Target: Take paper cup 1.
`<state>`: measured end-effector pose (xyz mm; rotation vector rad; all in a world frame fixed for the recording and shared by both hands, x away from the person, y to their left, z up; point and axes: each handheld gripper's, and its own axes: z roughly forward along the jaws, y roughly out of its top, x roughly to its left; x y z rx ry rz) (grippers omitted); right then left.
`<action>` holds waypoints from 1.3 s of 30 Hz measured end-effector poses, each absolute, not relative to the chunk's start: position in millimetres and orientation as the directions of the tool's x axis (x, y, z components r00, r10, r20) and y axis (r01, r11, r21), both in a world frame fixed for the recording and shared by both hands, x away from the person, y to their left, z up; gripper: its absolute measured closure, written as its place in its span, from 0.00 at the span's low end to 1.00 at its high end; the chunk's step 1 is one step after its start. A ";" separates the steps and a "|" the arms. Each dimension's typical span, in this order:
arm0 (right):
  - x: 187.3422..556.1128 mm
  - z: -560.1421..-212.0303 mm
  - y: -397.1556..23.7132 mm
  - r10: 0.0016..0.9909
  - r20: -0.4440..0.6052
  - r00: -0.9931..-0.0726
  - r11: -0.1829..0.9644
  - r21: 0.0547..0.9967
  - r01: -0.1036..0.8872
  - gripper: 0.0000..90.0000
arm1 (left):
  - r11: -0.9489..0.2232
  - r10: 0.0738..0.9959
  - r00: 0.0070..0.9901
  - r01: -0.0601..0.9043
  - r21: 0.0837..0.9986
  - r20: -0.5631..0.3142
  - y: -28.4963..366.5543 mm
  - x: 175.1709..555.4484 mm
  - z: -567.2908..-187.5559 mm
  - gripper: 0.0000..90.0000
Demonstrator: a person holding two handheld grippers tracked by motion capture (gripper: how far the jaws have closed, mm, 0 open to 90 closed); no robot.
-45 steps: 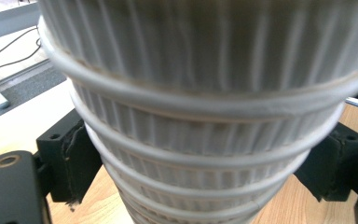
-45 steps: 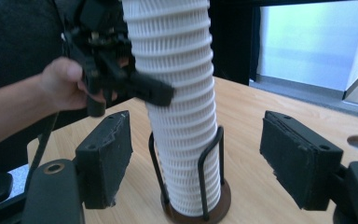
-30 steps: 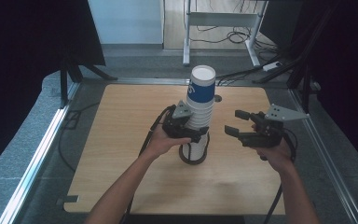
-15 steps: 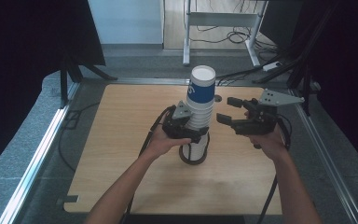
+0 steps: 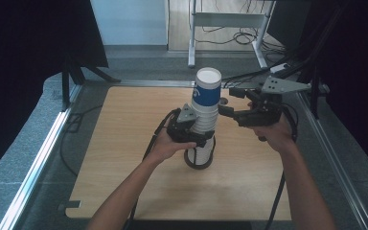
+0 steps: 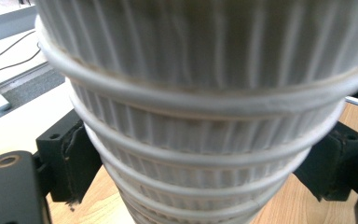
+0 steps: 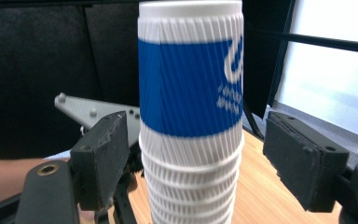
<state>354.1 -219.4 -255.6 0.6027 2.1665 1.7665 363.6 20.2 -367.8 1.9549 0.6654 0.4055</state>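
A tall stack of ribbed white paper cups [image 5: 204,125], the top one wrapped in a blue printed band [image 5: 206,94], is standing upright near the middle of the pale wooden table [image 5: 124,177]. The left gripper [image 5: 191,132] is clamping the stack low down; in the left gripper view its black pads [image 6: 67,158] are pressing into the ribbed wall on both sides. The right gripper [image 5: 230,108] is hovering just beside the top cup, jaws apart and just having been widening; in the right gripper view the blue-banded cup [image 7: 189,86] is sitting between the two pads [image 7: 100,156] with clear gaps on each side, nothing pinched.

Around the work, little is crowding in. A black cable [image 5: 72,132] is looping off the table's left edge, and a metal rail [image 5: 38,158] is running along that side. Beyond the far edge, a grey metal stand [image 5: 230,21] and tangled floor cables [image 5: 249,33] are sitting well apart from the cups.

The foot of the stack is partly hiding behind the left hand [image 5: 165,147], and the dark ring [image 5: 199,160] around its base is hard to identify. In the left gripper view the cups are running off the frame top and bottom. The printing on the band is too blurred to read.

Open tabletop is lying on every side, widest toward the near and left edges.
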 end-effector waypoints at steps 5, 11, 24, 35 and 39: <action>359.1 -247.4 -208.7 0.483 0.042 -0.875 0.166 0.976 0.139 0.22 | -0.357 0.612 0.791 0.280 0.891 -0.003 19.7 363.0 -367.7 0.14; 369.4 -236.2 -192.2 0.473 0.035 -0.880 0.186 0.973 0.139 0.20 | -0.359 0.612 0.791 0.280 0.890 -0.002 19.7 362.7 -367.6 0.14; 381.2 -231.2 -163.3 0.487 0.018 -0.873 0.215 0.967 0.140 0.26 | -0.357 0.613 0.790 0.280 0.891 -0.003 20.0 362.3 -368.0 0.14; 378.9 -227.8 -164.5 0.504 0.006 -0.864 0.188 0.975 0.116 0.29 | -0.355 0.615 0.789 0.279 0.892 -0.002 19.6 362.4 -368.4 0.14; 374.5 -215.7 -169.0 0.515 0.000 -0.857 0.147 0.985 0.088 0.30 | -0.357 0.613 0.790 0.278 0.892 -0.001 19.5 362.2 -368.3 0.14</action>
